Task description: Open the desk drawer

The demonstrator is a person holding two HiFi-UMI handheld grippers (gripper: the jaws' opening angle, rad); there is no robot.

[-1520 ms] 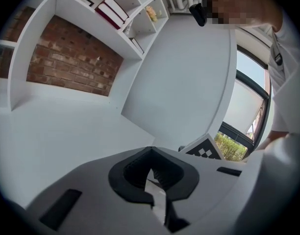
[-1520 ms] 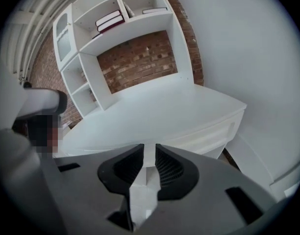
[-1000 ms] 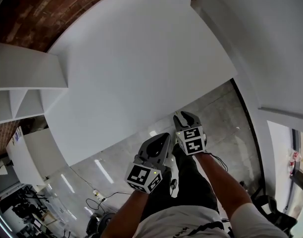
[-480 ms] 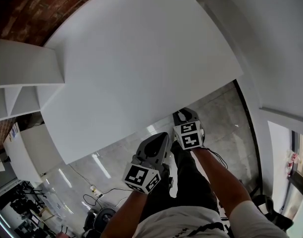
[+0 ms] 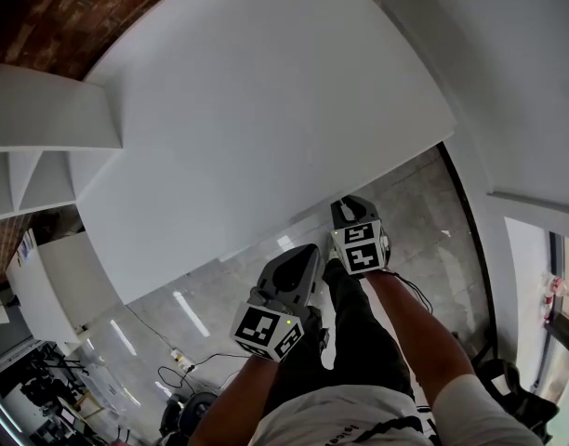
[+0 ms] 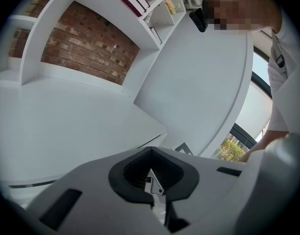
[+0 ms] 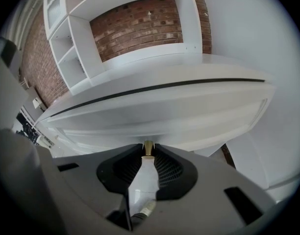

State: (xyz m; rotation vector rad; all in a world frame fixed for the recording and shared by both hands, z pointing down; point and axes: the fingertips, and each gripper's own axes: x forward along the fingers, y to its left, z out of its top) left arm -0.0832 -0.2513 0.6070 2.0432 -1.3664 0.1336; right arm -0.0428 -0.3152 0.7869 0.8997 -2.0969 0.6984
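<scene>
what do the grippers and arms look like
The left gripper and right gripper are grey moulded shells with dark ribbed fingers and a black-and-white marker cube behind. A thin black cable trails by the right wrist. The shirt sleeve is short, white. The right gripper's fingers are closing round a brass knob.

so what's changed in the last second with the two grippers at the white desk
The right gripper has its jaws closing on the small brass drawer knob, which is between their tips with the pads seeming to touch it. That hand has barely shifted under the front edge of the white desk. The left gripper stays shut and empty beside it, and the desk looks unchanged.
</scene>
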